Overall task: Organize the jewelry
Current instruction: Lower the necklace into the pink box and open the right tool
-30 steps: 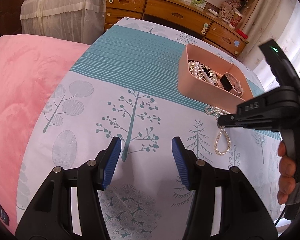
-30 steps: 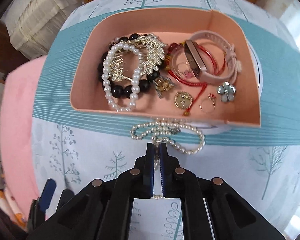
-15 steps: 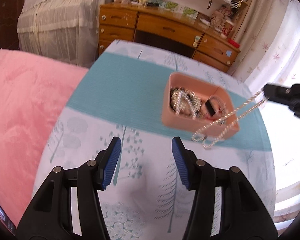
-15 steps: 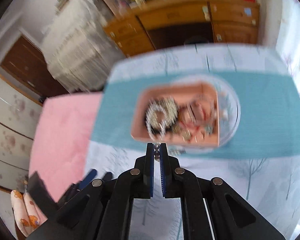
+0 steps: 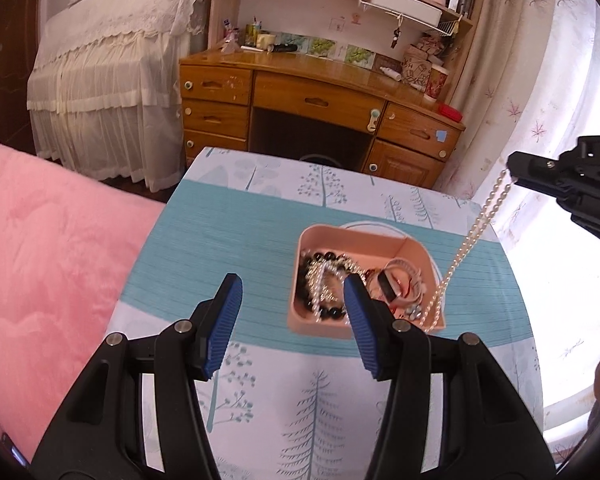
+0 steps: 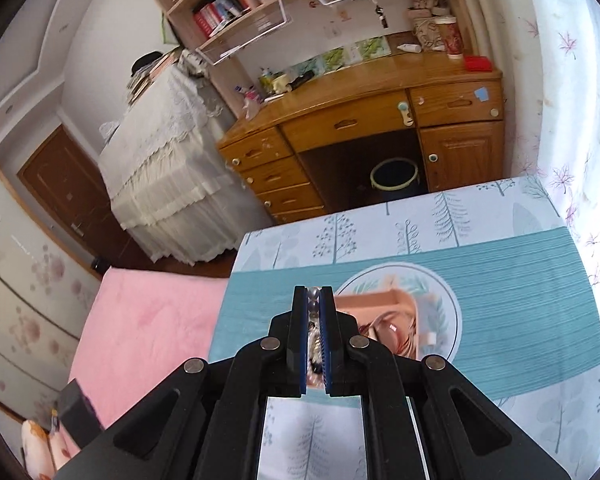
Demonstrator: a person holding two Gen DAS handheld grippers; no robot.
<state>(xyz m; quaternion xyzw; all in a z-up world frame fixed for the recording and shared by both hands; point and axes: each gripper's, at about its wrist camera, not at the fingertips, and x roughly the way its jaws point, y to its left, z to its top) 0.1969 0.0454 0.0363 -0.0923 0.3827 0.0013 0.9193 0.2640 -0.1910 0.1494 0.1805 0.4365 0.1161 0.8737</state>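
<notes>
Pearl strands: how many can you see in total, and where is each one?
2. One pearl necklace hangs from the shut right gripper over the pink tray; one pearl bracelet lies inside it. Others may be hidden.

One pink tray (image 5: pixel 418 250), one hanging pearl necklace (image 5: pixel 466 242) — two grippers, one wooden desk (image 5: pixel 316 96).

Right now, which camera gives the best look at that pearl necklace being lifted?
The left wrist view: the pearl necklace hangs full length from the right gripper down toward the pink tray. The right wrist view shows only a few beads pinched between the shut fingers; the rest hangs hidden below.
</notes>
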